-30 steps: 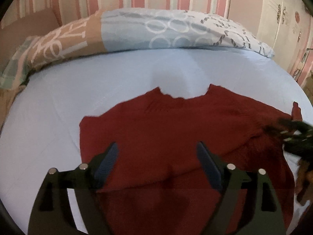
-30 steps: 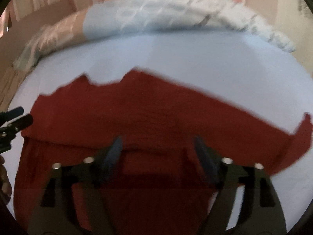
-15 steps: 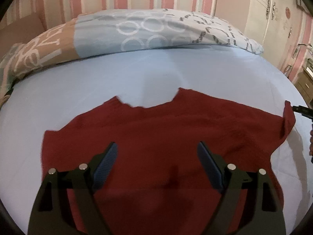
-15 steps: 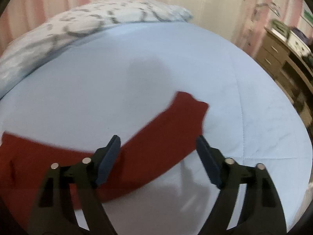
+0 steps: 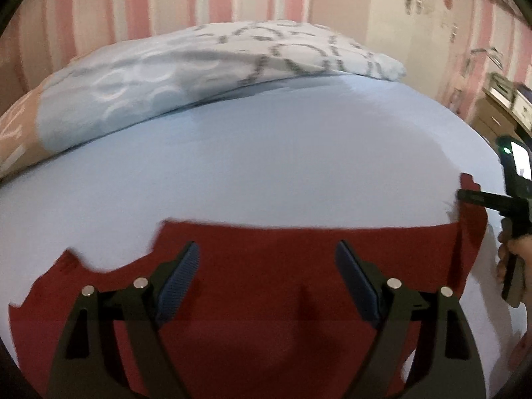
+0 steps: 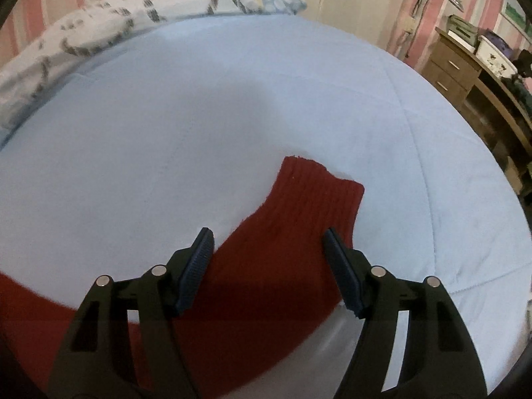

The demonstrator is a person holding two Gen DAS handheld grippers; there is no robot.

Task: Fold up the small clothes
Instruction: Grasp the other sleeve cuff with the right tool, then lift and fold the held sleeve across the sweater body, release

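Observation:
A dark red knit sweater (image 5: 282, 266) lies spread flat on the light blue bed sheet (image 5: 266, 153). My left gripper (image 5: 267, 276) is open and empty, hovering over the sweater's upper body near the neckline. My right gripper (image 6: 269, 266) is open and empty, with its jaws either side of the sweater's right sleeve (image 6: 309, 206), whose ribbed cuff points away. The right gripper also shows at the right edge of the left wrist view (image 5: 465, 196), beside the cuff.
A patterned pillow (image 5: 199, 63) lies along the head of the bed against a pink striped wall. A wooden dresser (image 6: 459, 66) with boxes on it stands to the right of the bed. The bed's right edge (image 6: 498, 232) curves close to the sleeve.
My right gripper has swung right from the sweater's body to the right sleeve and moved closer to the cuff. My left gripper has shifted right across the sweater. Both stayed open.

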